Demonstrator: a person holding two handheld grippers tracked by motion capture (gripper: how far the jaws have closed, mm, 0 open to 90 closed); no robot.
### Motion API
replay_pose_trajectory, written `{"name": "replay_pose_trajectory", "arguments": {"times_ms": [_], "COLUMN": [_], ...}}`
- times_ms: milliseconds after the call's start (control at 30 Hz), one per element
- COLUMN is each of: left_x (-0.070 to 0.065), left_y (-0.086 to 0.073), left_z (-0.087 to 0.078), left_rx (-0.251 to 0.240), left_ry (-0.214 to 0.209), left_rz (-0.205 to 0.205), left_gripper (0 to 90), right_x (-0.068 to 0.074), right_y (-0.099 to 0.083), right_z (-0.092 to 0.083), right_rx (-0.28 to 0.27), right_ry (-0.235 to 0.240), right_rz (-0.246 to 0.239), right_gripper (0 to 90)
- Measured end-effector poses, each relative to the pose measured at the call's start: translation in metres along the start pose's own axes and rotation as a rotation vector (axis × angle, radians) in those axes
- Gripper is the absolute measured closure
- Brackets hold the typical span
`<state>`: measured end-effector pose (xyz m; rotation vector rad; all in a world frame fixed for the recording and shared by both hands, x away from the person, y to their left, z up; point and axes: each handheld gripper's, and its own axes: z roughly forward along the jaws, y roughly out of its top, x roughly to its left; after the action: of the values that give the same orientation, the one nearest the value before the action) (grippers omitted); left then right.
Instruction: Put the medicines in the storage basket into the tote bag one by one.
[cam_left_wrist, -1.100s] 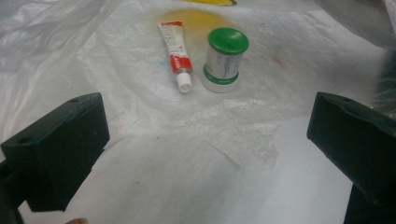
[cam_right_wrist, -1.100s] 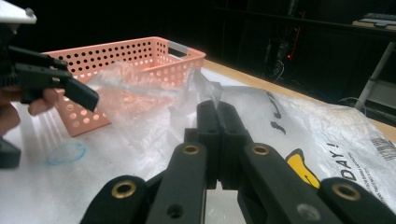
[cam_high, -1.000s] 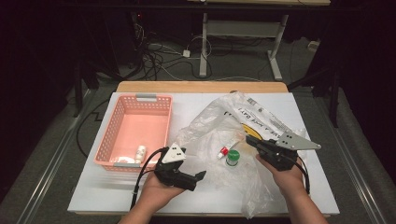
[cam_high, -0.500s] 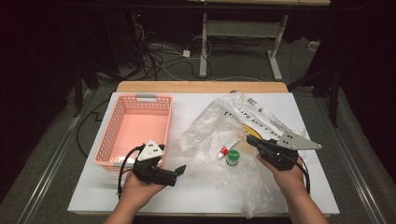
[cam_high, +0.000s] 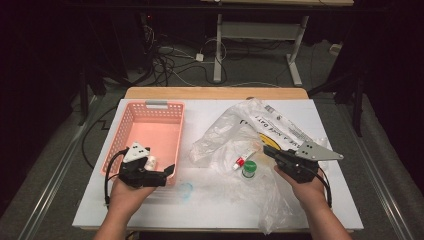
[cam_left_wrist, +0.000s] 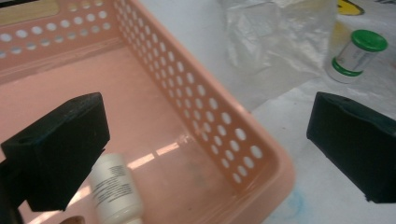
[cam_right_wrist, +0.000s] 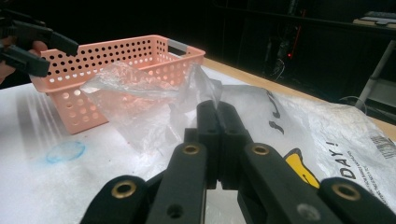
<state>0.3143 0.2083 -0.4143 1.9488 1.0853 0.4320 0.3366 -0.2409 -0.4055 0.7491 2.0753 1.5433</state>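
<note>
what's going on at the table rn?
A person works two handheld grippers. The right gripper is shut on the clear plastic bag, pinching it up off the white table. The left gripper hangs open over the near corner of the pink basket, where a small white bottle lies inside. A green-capped bottle remains by the bag.

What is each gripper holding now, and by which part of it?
The right gripper is shut on the plastic bag, pinching an edge of its film. The left gripper is open over the pink basket and holds nothing.
</note>
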Motion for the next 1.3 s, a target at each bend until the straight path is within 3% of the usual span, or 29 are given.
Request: {"name": "replay_pose_trajectory", "arguments": {"times_ms": [133,367,600,733,800,967,1067,1167,1300], "left_x": [0.015,0.031,0.035,0.038,0.037,0.042,0.047,0.053,0.056], "left_y": [-0.004,-0.010,-0.006,0.000,0.005,0.015,0.021,0.027,0.034], "left_z": [-0.006,-0.011,-0.003,0.003,0.007,0.018,0.024,0.034,0.043], "left_rx": [0.000,0.013,0.053,0.071,0.116,0.248,0.298,0.381,0.490], "left_ry": [0.030,0.080,0.075,0.058,0.071,0.074,0.072,0.048,0.048], "left_rz": [-0.042,-0.074,-0.093,-0.134,-0.119,-0.130,-0.157,-0.191,-0.194], "left_gripper": [0.0,0.0,0.0,0.0,0.0,0.7,2.7,5.2,13.7], "right_x": [0.000,0.000,0.000,0.000,0.000,0.000,0.000,0.000,0.001], "right_y": [0.000,0.000,-0.002,-0.001,-0.001,0.001,0.001,0.000,0.000], "right_z": [0.000,-0.001,0.001,0.001,0.001,-0.001,-0.002,-0.001,-0.001], "right_rx": [0.000,-0.003,0.010,0.010,0.005,0.000,-0.002,0.004,0.004], "right_ry": [0.000,-0.002,-0.002,-0.002,-0.002,-0.003,-0.003,-0.002,0.000], "right_rz": [0.001,-0.001,0.000,0.002,-0.002,-0.004,-0.003,0.001,0.000], "right_gripper": [90.0,90.0,90.0,90.0,90.0,90.0,90.0,90.0,90.0]}}
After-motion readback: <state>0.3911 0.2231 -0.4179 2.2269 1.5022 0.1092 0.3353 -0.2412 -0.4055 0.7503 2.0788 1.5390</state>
